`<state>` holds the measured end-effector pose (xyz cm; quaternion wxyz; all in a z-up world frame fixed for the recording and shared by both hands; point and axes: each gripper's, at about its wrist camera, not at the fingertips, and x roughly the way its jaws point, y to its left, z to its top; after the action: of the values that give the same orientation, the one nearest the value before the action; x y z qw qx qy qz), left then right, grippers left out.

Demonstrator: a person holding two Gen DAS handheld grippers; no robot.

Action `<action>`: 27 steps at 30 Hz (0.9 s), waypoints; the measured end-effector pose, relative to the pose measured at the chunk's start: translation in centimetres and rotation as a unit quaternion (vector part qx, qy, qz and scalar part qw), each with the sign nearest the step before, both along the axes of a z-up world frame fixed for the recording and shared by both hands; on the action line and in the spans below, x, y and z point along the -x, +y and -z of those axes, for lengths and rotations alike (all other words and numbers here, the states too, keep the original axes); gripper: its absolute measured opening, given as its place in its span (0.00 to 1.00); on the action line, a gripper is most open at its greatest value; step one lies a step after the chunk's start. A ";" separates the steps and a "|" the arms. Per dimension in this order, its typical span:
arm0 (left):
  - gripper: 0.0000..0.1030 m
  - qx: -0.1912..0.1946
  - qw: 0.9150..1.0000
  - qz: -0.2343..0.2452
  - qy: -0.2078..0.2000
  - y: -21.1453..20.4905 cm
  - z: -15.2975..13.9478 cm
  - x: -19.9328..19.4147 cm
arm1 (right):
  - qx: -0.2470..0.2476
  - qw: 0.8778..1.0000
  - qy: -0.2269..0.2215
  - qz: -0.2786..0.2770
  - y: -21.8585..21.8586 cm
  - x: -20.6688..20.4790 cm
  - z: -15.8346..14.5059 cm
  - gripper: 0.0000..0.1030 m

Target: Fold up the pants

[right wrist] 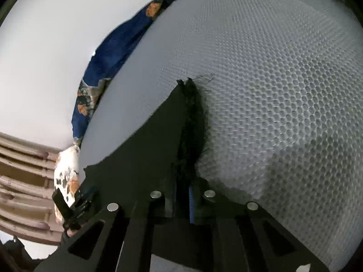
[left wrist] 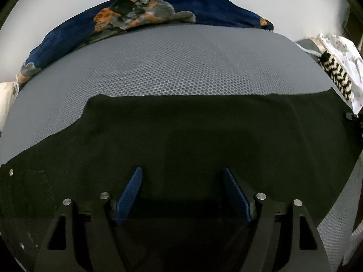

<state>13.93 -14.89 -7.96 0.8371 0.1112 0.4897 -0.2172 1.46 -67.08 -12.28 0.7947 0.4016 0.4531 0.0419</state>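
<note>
Two views over one grey honeycomb-mesh mattress [left wrist: 181, 68], navy patterned blanket [left wrist: 204, 11] at 12 o'clock against a white wall. Black pants [left wrist: 204, 131] spread flat beneath the left gripper [left wrist: 182, 181], jaws apart. Right gripper [right wrist: 185, 192] clenched on their frayed hem [right wrist: 192, 113], 12 o'clock.

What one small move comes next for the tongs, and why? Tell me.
Probably close the left tongs on the black pants. They stand open above the cloth and hold nothing, while the right tongs are already pinched shut on the frayed hem end. With both ends gripped, the pants could be lifted off the grey mesh mattress and folded.
</note>
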 end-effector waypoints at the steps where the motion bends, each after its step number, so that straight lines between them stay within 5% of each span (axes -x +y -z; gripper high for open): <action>1: 0.72 0.003 1.000 -0.002 -0.001 0.3 -0.2 -0.1 | 0.003 1.000 -0.004 0.001 0.5 0.0 -0.5 0.08; 14: 0.72 0.023 0.997 -0.063 -0.031 8.4 -2.5 0.6 | 0.013 0.996 -0.047 -0.068 14.6 -4.4 -7.3 0.08; 27: 0.72 0.067 0.989 -0.126 -0.038 18.7 -4.5 2.5 | 0.003 0.978 -0.023 -0.207 33.4 -12.3 -3.8 0.08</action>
<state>11.42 3.82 -3.42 0.8812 -0.0003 0.4522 -0.1378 13.80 -33.72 -8.52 0.7801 0.2953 0.5085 0.2136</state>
